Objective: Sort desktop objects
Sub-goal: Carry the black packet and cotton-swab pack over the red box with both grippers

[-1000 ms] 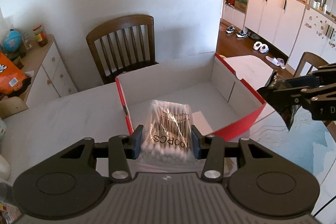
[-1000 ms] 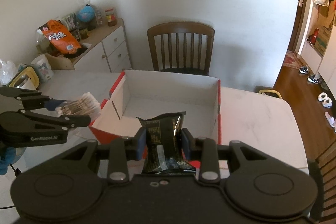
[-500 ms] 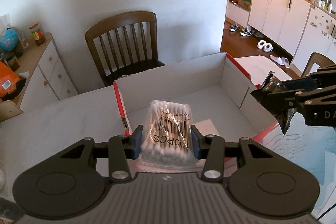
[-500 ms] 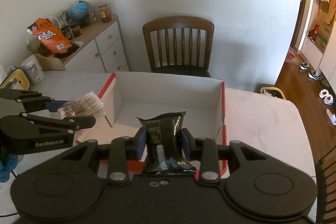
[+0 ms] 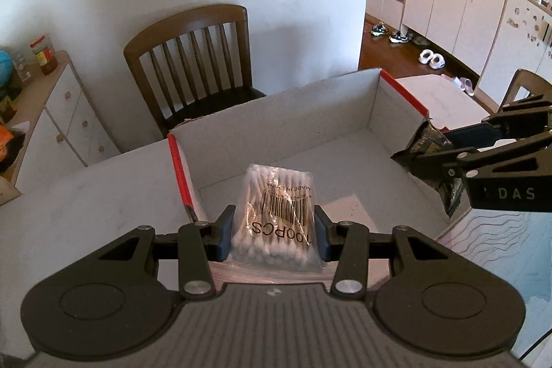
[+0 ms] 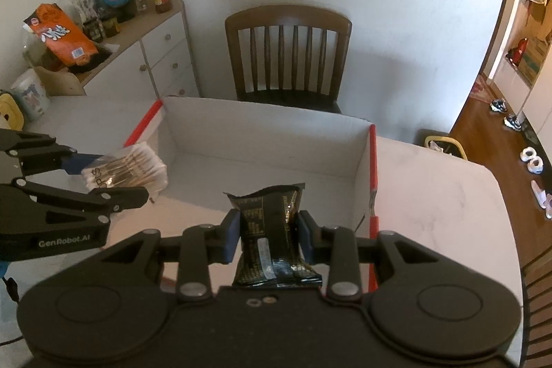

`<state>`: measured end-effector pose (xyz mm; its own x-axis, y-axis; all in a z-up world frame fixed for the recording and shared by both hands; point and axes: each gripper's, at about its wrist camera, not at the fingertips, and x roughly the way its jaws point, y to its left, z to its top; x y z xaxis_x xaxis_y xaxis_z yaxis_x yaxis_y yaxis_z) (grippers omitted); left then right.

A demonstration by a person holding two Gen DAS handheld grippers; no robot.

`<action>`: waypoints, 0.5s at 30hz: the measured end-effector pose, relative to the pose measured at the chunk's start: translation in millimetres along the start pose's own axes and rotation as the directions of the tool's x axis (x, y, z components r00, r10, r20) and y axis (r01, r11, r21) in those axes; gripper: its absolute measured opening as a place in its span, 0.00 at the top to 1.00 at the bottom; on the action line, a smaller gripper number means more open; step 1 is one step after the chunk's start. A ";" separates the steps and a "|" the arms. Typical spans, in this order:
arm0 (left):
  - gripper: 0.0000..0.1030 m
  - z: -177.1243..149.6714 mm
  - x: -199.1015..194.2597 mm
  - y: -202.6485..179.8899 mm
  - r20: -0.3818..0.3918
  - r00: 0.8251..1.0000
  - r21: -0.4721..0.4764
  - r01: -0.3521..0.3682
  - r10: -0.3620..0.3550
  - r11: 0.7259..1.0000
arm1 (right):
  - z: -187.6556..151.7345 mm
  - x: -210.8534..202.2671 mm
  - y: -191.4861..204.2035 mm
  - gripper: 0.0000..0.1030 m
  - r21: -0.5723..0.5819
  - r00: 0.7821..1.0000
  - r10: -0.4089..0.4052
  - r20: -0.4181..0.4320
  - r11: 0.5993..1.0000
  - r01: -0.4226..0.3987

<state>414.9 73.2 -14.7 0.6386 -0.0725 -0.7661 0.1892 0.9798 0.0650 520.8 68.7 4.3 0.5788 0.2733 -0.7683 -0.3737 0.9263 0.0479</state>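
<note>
My left gripper [image 5: 272, 231] is shut on a clear bag of cotton swabs [image 5: 276, 212], held over the near left part of an open white cardboard box with red edges [image 5: 348, 112]. My right gripper [image 6: 269, 238] is shut on a black snack packet [image 6: 272, 237], held over the box's [image 6: 262, 130] near right part. In the left wrist view the right gripper [image 5: 431, 157] enters from the right with the packet [image 5: 427, 140]. The right wrist view shows the left gripper [image 6: 117, 175] at the left with the swab bag [image 6: 127, 168]. The box floor looks bare.
The box sits on a white marble table [image 6: 431, 195]. A brown wooden chair [image 6: 289, 54] stands behind the table. A white sideboard [image 6: 155, 57] at the left carries an orange snack bag [image 6: 58, 37], a globe and jars. A tissue roll [image 6: 31, 95] stands at the table's left edge.
Both grippers have moved forward and down towards the box, each still holding its item. The box now looks larger and lies under both loads.
</note>
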 end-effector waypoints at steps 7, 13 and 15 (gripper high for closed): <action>0.57 6.8 29.2 3.3 -0.037 0.999 -0.002 -0.008 0.008 1.000 | -1.6 23.5 -6.2 0.67 0.010 0.999 -0.012 -0.035 1.000 0.013; 0.57 6.7 51.3 3.2 -0.077 0.997 0.011 -0.011 0.011 1.000 | -7.3 44.8 -7.8 0.67 0.014 0.997 -0.015 -0.072 1.000 0.016; 0.57 6.3 58.8 3.0 -0.093 0.996 0.018 -0.009 0.011 1.000 | -8.4 51.0 -8.9 0.67 0.012 0.996 -0.016 -0.082 1.000 0.017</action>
<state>457.7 70.7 -55.4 0.5682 -0.0444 -0.8217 0.1971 0.9768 0.0836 547.6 72.3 -40.6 0.5231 0.2364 -0.8188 -0.3554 0.9338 0.0426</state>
